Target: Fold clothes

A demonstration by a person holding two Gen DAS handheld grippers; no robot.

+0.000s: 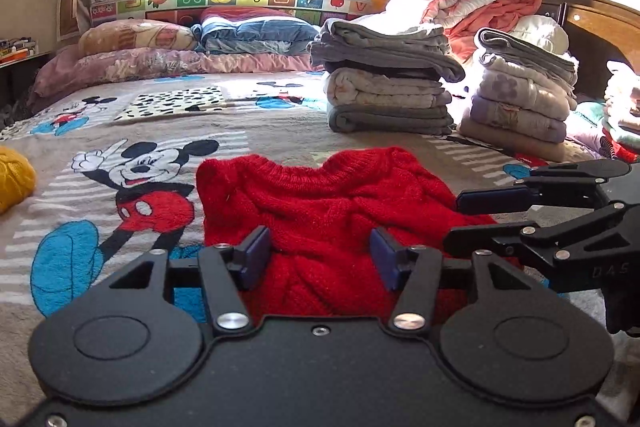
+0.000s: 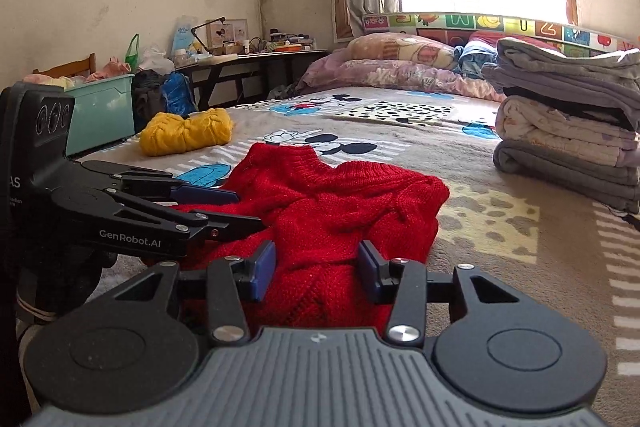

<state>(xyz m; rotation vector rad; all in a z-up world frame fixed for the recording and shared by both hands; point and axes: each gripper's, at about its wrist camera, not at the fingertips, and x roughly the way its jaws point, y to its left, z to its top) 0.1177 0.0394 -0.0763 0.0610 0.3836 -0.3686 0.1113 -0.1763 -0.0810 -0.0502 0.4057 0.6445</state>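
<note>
Right, your red sweater (image 1: 320,203) lies flat on the bed (image 1: 160,123), collar away from you, near hem bunched up right in front of both tools

Left hand-held gripper (image 1: 316,259): jaws apart, blue pads straddling the near edge of the knit. I can't see the pads pressing anything; fabric sits between and beyond them, so I read it as not clamped. Right hand-held gripper (image 2: 316,267): same picture, jaws apart over the hem on its side, nothing pinched as far as the frames show. Seen from the left view, it sits just beside the sweater's right edge

Both tools are side by side at the same hem and angled down toward it, which looks like a setup for a two-point pickup so the hem lifts evenly and folds toward the collar. That's my guess

Folded piles (image 1: 388,83) sit well apart at the far right of the bed, likely the drop-off for finished items. Yellow knit (image 2: 186,131) is off to the left near the bed edge, untouched, probably next in line

Risk: thick cable knit, bunched hem; you may catch only the top layer if you close shallow
</note>
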